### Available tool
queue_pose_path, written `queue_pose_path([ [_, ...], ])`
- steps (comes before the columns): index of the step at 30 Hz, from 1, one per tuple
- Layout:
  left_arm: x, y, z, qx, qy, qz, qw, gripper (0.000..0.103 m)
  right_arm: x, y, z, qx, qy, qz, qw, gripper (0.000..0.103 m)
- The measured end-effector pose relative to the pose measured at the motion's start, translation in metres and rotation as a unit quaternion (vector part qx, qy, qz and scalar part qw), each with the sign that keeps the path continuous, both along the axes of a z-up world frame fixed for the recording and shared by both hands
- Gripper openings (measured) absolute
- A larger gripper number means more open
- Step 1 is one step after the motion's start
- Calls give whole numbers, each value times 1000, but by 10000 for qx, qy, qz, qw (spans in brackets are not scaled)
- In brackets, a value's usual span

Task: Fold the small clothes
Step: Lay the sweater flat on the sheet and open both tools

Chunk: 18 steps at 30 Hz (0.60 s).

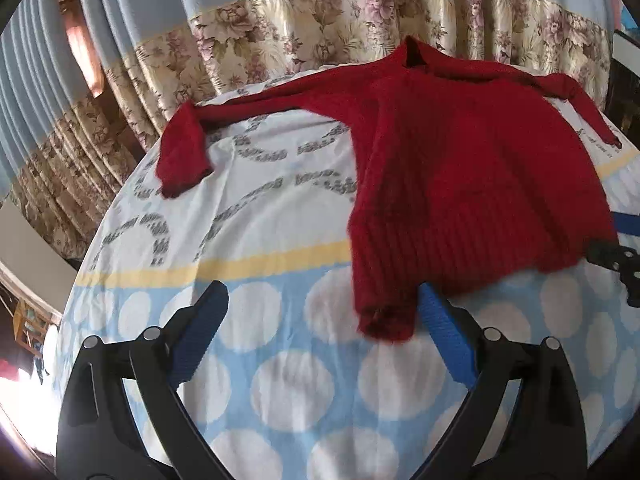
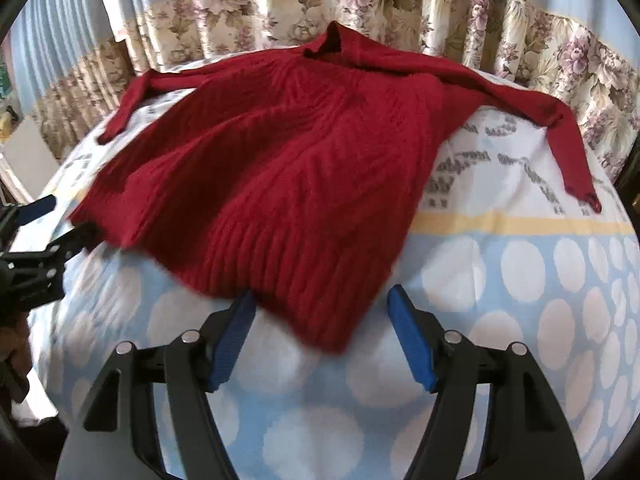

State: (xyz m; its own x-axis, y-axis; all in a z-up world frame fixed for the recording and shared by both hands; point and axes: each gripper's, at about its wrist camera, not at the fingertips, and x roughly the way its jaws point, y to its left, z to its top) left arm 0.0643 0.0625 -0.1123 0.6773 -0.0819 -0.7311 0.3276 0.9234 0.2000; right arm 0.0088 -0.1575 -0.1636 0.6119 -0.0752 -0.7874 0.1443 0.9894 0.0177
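Red ribbed knit sweater (image 1: 460,168), small and long-sleeved, lies spread face up on a bedsheet (image 1: 280,380) printed with white dots on pale blue, a yellow stripe and a white band with grey lettering. Its collar points toward the far edge of the bed, where pleated curtains (image 1: 320,32) hang, blue above and beige floral below. Both sleeves stretch outward from the shoulders, each bending down toward the near side at the cuff.

In the left wrist view, the left gripper (image 1: 324,320), black with blue ribbed pads, hovers low at the sweater's near left hem corner. Its jaws stand wide apart; the corner lies between them, just beside the right-hand pad, and neither pad presses on the fabric (the knit here is a little blurred). At the right edge of this view, the tips of the other tool show beside the opposite hem corner.

In the right wrist view, the right gripper (image 2: 322,336) sits at the near right hem corner. Its jaws are parted too, with the pointed corner of the hem lying in the gap; the left-hand pad is at the fabric's edge, without squeezing it. The left tool appears at this view's left edge, near the far hem corner.
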Motion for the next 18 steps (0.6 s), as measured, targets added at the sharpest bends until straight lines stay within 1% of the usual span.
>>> queue_pose_path([
  [3,11,-13,-2,-41,82,-71,9999,95,15,-2,-1,62,-62,-56,9999,72],
  [5,17,-23,-5,-17,124,-138,9998,95,21,-5,0,187,-106,-58,9998,69],
  [6,21,-28,-5,-54,153,-199,9997,94,22,-6,2,235,-124,-44,9996,53],
  [7,23,-31,-5,-117,171,-251,9995,87,23,-6,3,292,-178,-4,9994,33],
  [8,25,-34,-5,-188,199,-304,9992,69,22,-6,6,313,-222,34,9993,28],
  [9,28,-38,-6,-318,316,-405,9982,57,20,-6,9,259,-290,58,9992,22],
  [10,29,-39,-5,-410,400,-472,9972,38,18,-5,12,228,-350,68,9991,21],
  [11,28,-41,-5,-449,401,-501,9969,31,16,-6,15,223,-405,79,9989,20],
  [13,22,-43,0,-456,270,-564,9970,23,9,-11,23,229,-502,27,9985,19],
  [15,15,-39,8,-587,190,-586,9964,20,-1,-17,36,182,-637,-8,9978,19],
  [18,-3,-33,25,-650,16,-685,9955,19,-17,-20,55,48,-791,53,9968,19],
])
